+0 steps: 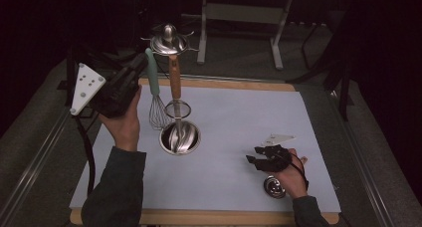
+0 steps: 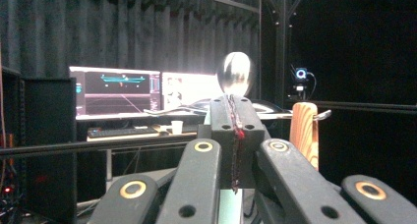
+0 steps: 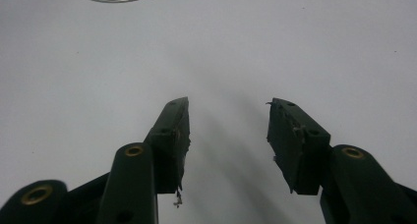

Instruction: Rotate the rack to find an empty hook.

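- Whisk (image 1: 156, 95): pale green handle, wire head downward, hanging just above the white mat beside the rack's base; handle top pinched at the hook ring.
- Left gripper (image 1: 142, 62): raised at the top of the rack, jaws pressed together on the whisk handle's upper end; seen closed pad to pad in the left gripper view (image 2: 235, 130), green handle visible below them.
- Utensil rack (image 1: 169, 40): steel post with a knob and a ring of hooks on top, round dished base (image 1: 180, 137) on the mat; knob just behind the closed jaws in the left gripper view.
- Wooden-handled utensil (image 1: 174, 80): hanging from the rack just beside the whisk, small wire head near the post.
- Right gripper (image 1: 263, 155): low over the mat, well apart from the rack, jaws spread with nothing between them; bare mat beneath in the right gripper view (image 3: 228, 130).
- Small round metal piece (image 1: 274, 186): flat on the mat, partly under the right hand.
- Mat (image 1: 239, 112): white, on a wood-edged table.
- Risks, as judged: sideways pull tipping the unsteadied rack; wire head swinging into the wooden-handled utensil and knocking it off its hook; thin grip slipping, whisk dropping onto the base.
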A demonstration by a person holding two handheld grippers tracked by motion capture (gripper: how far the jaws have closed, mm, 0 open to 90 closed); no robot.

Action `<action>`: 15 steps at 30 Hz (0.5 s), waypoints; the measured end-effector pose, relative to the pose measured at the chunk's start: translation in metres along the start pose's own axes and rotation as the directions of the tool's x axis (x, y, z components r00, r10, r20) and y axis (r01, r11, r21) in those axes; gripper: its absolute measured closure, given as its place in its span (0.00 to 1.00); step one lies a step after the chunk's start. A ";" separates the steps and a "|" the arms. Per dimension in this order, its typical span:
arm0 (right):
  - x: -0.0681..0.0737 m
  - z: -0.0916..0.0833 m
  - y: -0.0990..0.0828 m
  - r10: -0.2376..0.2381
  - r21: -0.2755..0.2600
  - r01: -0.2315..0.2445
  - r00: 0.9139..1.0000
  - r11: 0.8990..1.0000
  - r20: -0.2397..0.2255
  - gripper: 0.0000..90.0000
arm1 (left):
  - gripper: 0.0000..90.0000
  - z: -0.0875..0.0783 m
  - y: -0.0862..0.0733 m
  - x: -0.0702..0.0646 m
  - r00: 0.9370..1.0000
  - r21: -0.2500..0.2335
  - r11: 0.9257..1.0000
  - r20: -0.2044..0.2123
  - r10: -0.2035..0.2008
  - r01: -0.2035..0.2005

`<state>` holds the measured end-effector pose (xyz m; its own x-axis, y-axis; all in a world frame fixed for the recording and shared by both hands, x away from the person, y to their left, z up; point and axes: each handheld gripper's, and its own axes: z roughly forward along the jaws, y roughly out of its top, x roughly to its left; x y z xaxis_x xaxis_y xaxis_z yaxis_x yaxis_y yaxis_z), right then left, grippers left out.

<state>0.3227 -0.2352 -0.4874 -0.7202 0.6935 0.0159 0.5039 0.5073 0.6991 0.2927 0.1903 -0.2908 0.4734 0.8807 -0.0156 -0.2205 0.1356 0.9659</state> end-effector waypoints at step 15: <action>-0.001 0.000 -0.001 0.002 0.002 -0.002 1.000 1.000 0.000 0.56 | 1.00 0.008 0.000 0.012 0.999 0.017 1.000 -0.051 -0.003 0.004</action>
<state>0.3234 -0.2365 -0.4881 -0.7190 0.6948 0.0175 0.5064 0.5065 0.6979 0.3054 0.1971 -0.2893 0.4297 0.9024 -0.0321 -0.2038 0.1316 0.9701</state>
